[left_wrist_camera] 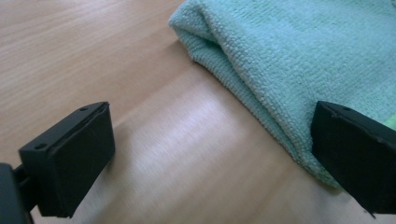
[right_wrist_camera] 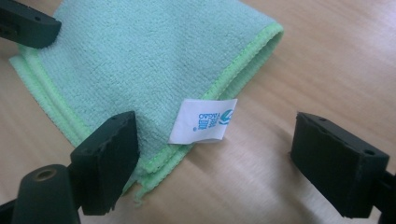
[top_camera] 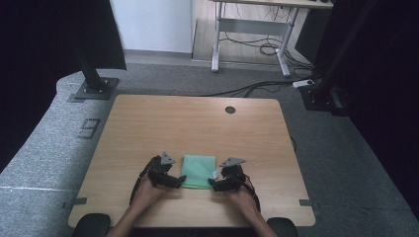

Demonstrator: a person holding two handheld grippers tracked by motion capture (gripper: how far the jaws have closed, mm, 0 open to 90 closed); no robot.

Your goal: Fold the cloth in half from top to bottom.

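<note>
A folded mint-green cloth [top_camera: 198, 170] lies flat near the table's front edge, between my two grippers. My left gripper [top_camera: 180, 180] is at its near-left corner, jaws open. In the left gripper view [left_wrist_camera: 215, 140] bare wood lies between the jaws, and the right jaw rests over the cloth's folded edge [left_wrist_camera: 299, 60]. My right gripper [top_camera: 213, 183] is at the near-right corner and is also open. In the right gripper view [right_wrist_camera: 219, 154] its jaws straddle the cloth's corner [right_wrist_camera: 140, 60] and a white label [right_wrist_camera: 204, 121], without pressing on them.
The wooden table [top_camera: 197, 123] has a round cable hole [top_camera: 230, 109] at the back. Black stand bases [top_camera: 94, 89] sit on the grey carpet at both rear corners. A desk frame [top_camera: 252, 29] and cables lie beyond.
</note>
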